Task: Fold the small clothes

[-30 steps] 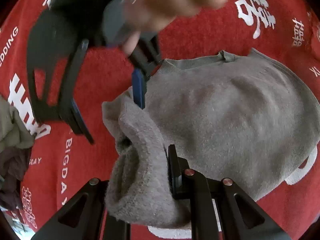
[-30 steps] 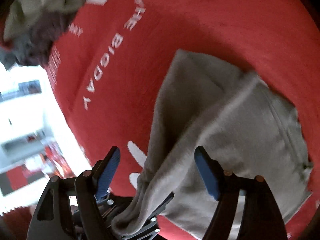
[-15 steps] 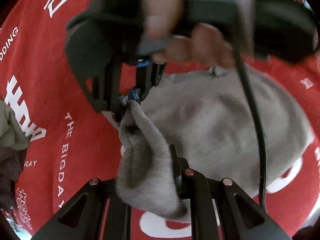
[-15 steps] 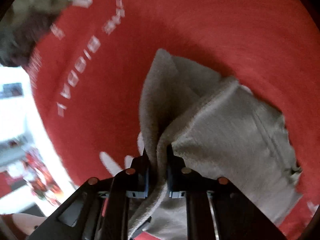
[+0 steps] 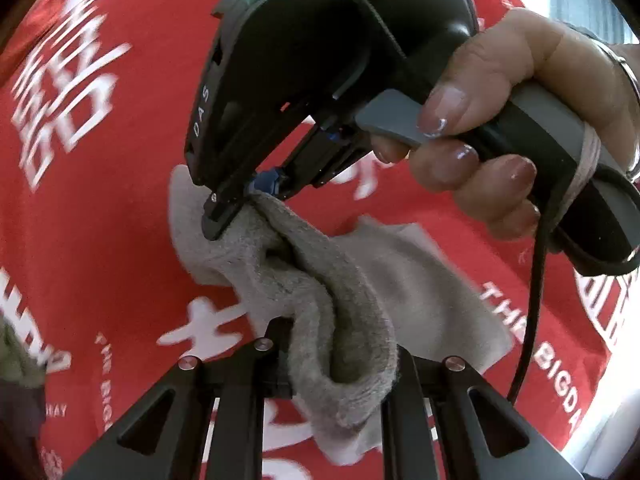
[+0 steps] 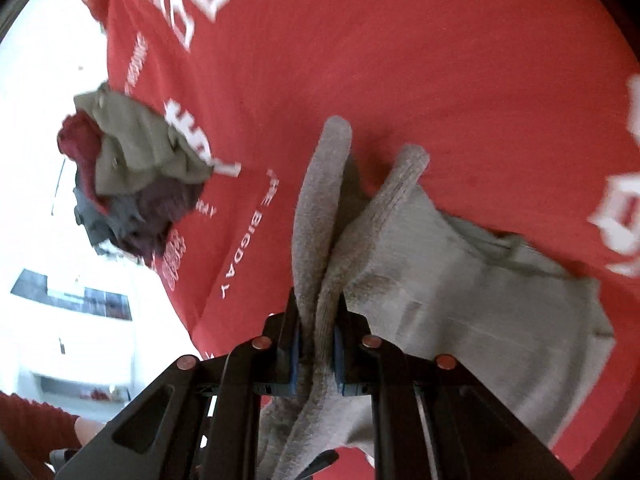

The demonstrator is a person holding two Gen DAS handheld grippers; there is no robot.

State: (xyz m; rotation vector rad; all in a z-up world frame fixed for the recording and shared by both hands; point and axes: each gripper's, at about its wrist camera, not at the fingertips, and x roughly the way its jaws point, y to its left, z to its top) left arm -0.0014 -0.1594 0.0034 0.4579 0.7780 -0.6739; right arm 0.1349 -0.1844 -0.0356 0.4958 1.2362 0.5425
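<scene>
A small grey fleece garment [image 5: 420, 288] hangs bunched above the red tablecloth [image 5: 120, 240], lifted by one edge. My left gripper [image 5: 340, 354] is shut on a thick fold of it at the bottom of the left wrist view. A little farther along the same edge, my right gripper [image 5: 240, 204] is clamped on the cloth, with a hand [image 5: 500, 120] squeezing its trigger. In the right wrist view the right gripper [image 6: 316, 332] pinches two layers of the grey garment [image 6: 460, 280] between its blue pads [image 6: 295, 344]. The rest of the garment trails down to the right.
The red tablecloth [image 6: 400, 60] carries white lettering. A pile of olive, maroon and dark clothes [image 6: 132, 176] lies near the table's left edge, also seen as the pile's corner [image 5: 16, 360]. A black cable [image 5: 532, 300] hangs from the right gripper. Beyond the table edge is a bright room.
The right gripper closed on the garment's edge next to the left gripper. Both grippers then rose and carried the garment off the cloth, so it now hangs bunched instead of lying spread.
</scene>
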